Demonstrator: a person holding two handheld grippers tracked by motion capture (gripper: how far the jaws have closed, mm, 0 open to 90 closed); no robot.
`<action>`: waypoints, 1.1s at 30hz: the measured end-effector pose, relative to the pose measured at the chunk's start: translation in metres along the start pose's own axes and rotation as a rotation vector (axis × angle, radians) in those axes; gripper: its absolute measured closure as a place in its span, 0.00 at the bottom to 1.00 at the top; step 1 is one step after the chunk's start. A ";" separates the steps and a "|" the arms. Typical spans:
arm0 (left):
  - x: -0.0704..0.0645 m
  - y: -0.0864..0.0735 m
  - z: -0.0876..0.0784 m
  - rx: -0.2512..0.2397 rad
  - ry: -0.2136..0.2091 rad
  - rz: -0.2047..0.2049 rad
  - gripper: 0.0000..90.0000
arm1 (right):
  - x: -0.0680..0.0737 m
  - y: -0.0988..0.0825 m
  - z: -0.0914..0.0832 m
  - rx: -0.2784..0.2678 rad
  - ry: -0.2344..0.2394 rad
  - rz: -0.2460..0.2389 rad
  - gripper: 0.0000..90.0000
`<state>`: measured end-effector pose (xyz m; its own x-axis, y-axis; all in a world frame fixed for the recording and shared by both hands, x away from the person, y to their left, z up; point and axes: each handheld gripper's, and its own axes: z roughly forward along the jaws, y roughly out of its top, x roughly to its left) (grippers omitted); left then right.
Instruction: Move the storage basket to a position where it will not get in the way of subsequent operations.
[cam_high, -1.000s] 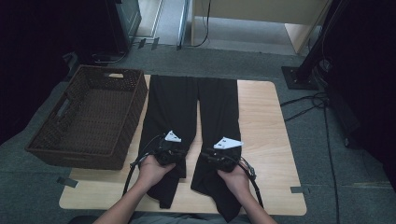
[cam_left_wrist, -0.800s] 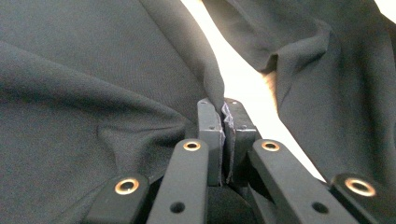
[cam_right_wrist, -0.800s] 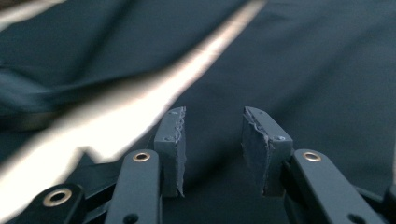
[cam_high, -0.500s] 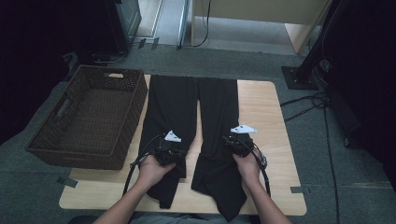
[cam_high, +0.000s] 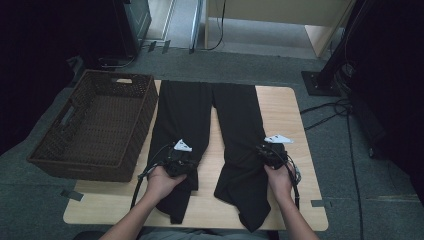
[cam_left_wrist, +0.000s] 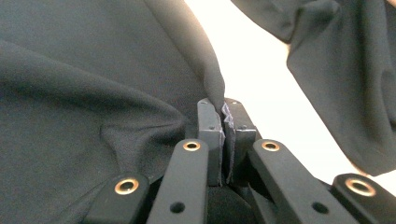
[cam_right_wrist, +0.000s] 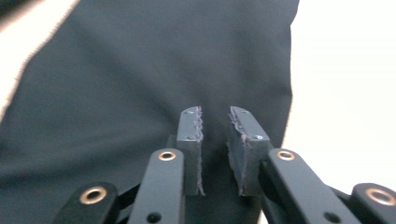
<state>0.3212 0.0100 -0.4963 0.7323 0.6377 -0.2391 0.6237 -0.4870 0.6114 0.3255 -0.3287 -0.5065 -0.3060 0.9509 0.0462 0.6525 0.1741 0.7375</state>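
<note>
A: Your left gripper (cam_high: 181, 159) is pressed together on a fold of the black trousers (cam_high: 200, 120), pinching the inner edge of the leg that lies nearer the basket (cam_high: 100, 125). In the left gripper view the cloth (cam_left_wrist: 93, 93) bunches up right at the pads (cam_left_wrist: 209, 126).

B: And my right one?

A: Your right gripper (cam_high: 272, 150) sits on the leg farther from the basket, at that leg's outer edge. Its jaws have just been closing, yet a narrow gap is left between the pads (cam_right_wrist: 191, 126) (nothing caught in it; the fabric (cam_right_wrist: 140, 70) lies flat beneath).

B: Where do the trousers lie, then?

A: Spread flat on the wooden surface (cam_high: 295, 115), just beside the basket, the legs running away from you and parted by a strip of bare wood. The waist end hangs over the surface's near edge, between your forearms.

B: Anything in my way?

A: The basket is a dark woven one, overhanging the surface's edge on the side away from the trousers. Beyond the surface, well apart from the basket, a black stand base (cam_high: 320, 82) and loose cables (cam_high: 330, 107) lie on the grey floor.
</note>
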 end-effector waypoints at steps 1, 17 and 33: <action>0.000 0.000 0.000 0.000 0.000 0.000 0.97 | 0.000 0.000 0.000 0.000 0.000 0.000 0.82; 0.001 0.000 -0.001 -0.010 -0.004 -0.005 0.97 | 0.090 0.013 0.024 0.007 0.204 -0.147 0.80; 0.006 0.003 -0.026 -0.080 -0.020 -0.039 0.97 | 0.066 0.008 0.026 0.020 0.095 -0.153 0.99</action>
<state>0.3208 0.0278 -0.4765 0.7134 0.6431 -0.2785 0.6287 -0.4117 0.6597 0.3287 -0.2579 -0.5151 -0.4659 0.8848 -0.0013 0.6066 0.3204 0.7276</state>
